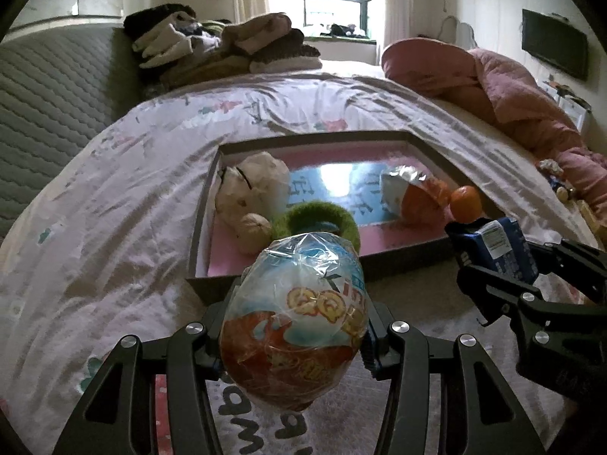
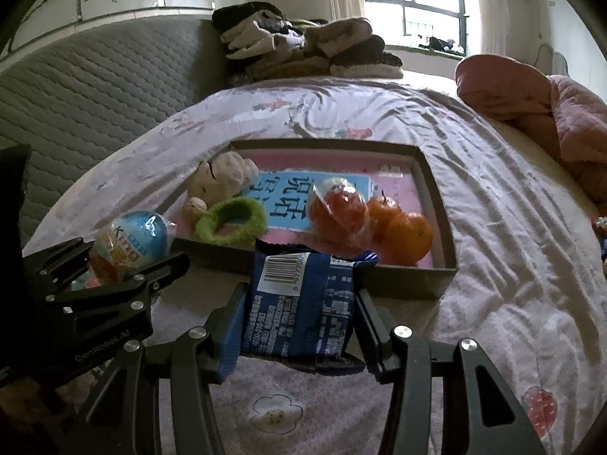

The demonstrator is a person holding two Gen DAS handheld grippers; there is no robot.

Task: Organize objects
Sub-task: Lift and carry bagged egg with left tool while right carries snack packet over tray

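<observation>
L gripper (image 1: 294,335): jaws pinched 1 plastic-wrapped egg-shaped toy (image 1: 299,314).
R gripper (image 2: 299,318): jaws pinched 1 blue foil snack packet (image 2: 299,303).
Grey cardboard tray (image 2: 436,204): 2 oranges (image 2: 409,235).

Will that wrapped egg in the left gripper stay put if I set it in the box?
The wrapped egg is rounded, so it will probably roll on the box floor. Its glossy film looks slippery. Nestling it against the green ring may steady it.
</observation>
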